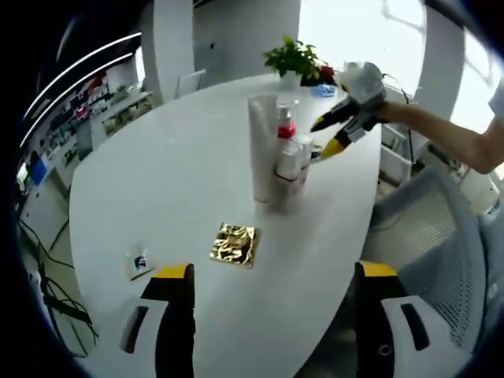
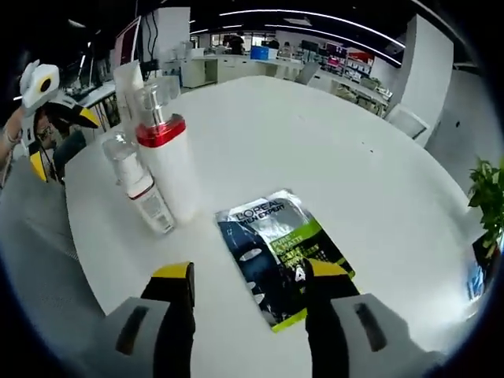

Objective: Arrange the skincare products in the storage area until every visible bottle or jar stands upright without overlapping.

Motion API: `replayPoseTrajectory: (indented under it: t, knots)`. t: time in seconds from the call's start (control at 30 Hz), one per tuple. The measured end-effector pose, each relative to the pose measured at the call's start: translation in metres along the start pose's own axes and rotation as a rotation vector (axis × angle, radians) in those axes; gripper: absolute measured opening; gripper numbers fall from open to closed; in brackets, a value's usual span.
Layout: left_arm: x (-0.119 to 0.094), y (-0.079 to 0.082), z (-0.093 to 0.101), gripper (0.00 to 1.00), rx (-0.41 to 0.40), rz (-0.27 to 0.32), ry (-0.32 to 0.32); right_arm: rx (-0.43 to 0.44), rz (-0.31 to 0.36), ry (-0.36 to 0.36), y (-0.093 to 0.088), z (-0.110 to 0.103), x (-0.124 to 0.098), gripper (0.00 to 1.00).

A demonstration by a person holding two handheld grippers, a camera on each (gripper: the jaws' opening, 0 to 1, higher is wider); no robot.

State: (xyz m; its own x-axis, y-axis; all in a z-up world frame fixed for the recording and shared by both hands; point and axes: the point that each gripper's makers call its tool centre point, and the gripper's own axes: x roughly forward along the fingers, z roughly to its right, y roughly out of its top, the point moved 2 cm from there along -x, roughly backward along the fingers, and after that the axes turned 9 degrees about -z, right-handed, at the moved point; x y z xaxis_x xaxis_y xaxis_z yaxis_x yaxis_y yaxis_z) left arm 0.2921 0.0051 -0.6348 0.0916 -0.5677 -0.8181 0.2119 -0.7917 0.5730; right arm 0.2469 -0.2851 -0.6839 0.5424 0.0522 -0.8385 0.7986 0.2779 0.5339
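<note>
While hovering above the white table [image 1: 181, 181] with jaws spread and empty, left gripper [image 1: 272, 315] facing upright bottles [image 1: 276, 153] beside a gold sachet [image 1: 235, 244]. Right gripper [image 2: 248, 303] likewise parted, empty, over a sheet-mask packet [image 2: 279, 252] near the red-collared bottle [image 2: 169, 165].

White table [image 1: 181, 173]: bottles [image 1: 277, 150], gold foil [image 1: 235, 244], sachet [image 2: 279, 252].
</note>
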Motion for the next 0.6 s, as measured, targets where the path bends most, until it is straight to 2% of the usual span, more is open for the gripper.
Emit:
replayPoseTrajectory:
  t: [0.13, 0.27, 0.3, 0.33, 0.4, 0.47, 0.6]
  knots:
    - [0.000, -0.002, 0.001, 0.81, -0.004, -0.006, -0.002, -0.031, -0.009, 0.007, 0.002, 0.009, 0.004, 0.64]
    - [0.000, -0.003, 0.002, 0.80, -0.005, -0.014, -0.006, -0.077, -0.049, 0.023, 0.002, 0.013, 0.010, 0.71]
    - [0.000, -0.003, 0.002, 0.80, -0.007, -0.016, -0.007, -0.131, -0.064, 0.034, 0.002, 0.013, 0.013, 0.73]
    - [0.001, -0.003, 0.002, 0.80, -0.007, -0.015, -0.007, -0.146, -0.077, 0.034, 0.001, 0.013, 0.015, 0.76]
    - [0.001, -0.003, 0.003, 0.80, -0.009, -0.016, -0.009, -0.179, -0.112, 0.053, -0.003, 0.016, 0.024, 0.78]
    - [0.001, -0.003, 0.003, 0.80, -0.009, -0.017, -0.010, -0.180, -0.112, 0.048, -0.002, 0.022, 0.031, 0.79]
    - [0.002, -0.005, 0.004, 0.80, -0.010, -0.026, -0.014, -0.222, -0.137, 0.085, -0.002, 0.028, 0.036, 0.83]
